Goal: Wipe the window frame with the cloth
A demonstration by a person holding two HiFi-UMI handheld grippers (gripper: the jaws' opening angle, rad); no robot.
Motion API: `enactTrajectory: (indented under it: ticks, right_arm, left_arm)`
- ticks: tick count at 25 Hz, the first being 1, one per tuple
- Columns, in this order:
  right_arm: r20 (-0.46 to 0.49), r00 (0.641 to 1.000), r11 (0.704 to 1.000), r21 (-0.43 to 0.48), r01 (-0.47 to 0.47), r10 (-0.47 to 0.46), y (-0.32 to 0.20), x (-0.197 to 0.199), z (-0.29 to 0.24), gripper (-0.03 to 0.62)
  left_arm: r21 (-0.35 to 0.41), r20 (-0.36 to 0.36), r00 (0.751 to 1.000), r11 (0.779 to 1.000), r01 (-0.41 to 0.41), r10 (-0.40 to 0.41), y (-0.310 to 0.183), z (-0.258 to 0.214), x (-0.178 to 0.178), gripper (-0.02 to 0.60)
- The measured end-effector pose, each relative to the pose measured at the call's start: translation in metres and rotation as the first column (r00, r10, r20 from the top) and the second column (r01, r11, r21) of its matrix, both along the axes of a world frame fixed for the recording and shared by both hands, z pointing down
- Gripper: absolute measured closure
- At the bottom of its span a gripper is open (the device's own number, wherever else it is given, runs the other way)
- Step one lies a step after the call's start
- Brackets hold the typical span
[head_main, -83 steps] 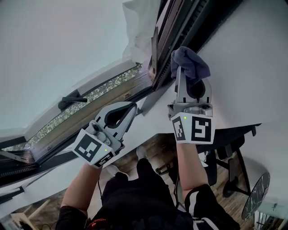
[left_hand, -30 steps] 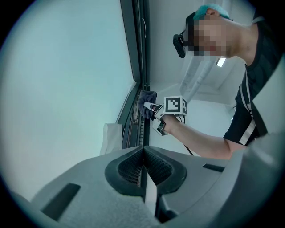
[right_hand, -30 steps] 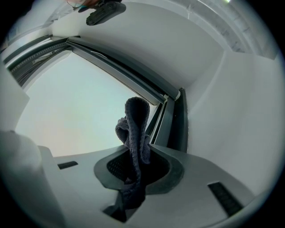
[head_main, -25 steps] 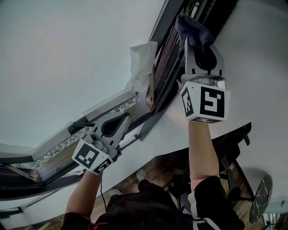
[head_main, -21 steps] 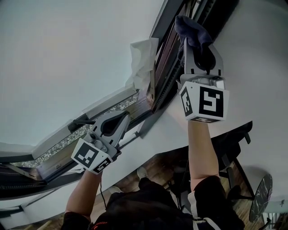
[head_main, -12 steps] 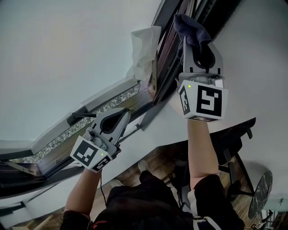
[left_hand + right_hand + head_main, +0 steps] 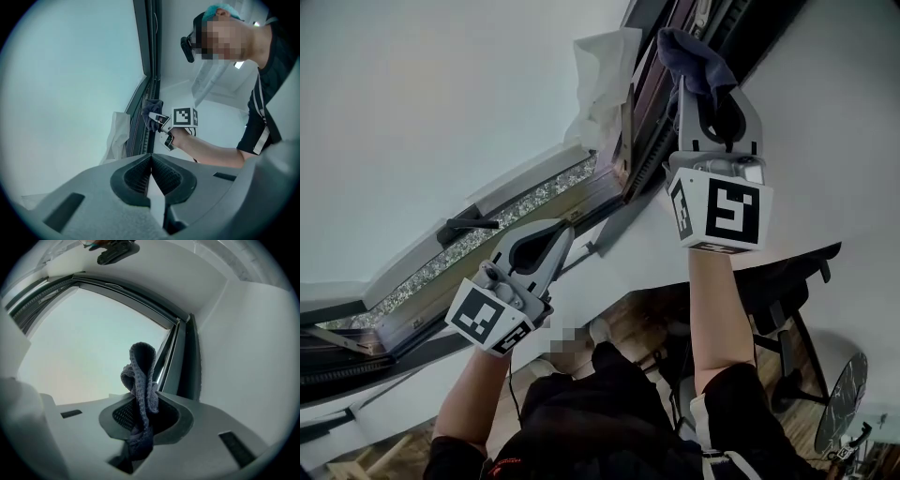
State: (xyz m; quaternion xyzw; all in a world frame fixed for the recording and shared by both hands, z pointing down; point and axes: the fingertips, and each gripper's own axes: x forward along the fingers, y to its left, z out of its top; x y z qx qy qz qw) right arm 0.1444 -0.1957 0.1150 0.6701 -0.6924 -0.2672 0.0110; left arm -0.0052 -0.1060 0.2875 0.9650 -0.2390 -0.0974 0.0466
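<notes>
One big dark window frame (image 7: 649, 112) runs up the middle, and a crumpled white sheet (image 7: 602, 75) hangs just beside it. Two grippers come next: the left gripper (image 7: 562, 232) is low down near the bottom of the frame, with its jaws pressed together on nothing, and the right gripper (image 7: 712, 89) is up high. Its jaws squeeze the small dark cloth (image 7: 686, 49), whose bunched top sits against the frame.

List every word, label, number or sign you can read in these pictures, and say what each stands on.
No readable words or numbers anywhere.
Only black-and-white square marker patterns, not text, on the left gripper and the right gripper.
The dark blue-grey knitted cloth shows no label.
</notes>
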Motion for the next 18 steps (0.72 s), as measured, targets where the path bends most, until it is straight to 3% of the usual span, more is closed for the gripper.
enactTrajectory:
  ticks: [18]
  right_arm:
    - [0.035,0.999,0.994,-0.1,0.039,-0.035,-0.004,0.0,0.075,0.534]
  left_arm:
    - [-0.09,0.057,0.998,0.996,0.004,0.001,0.011,0.049,0.009,0.56]
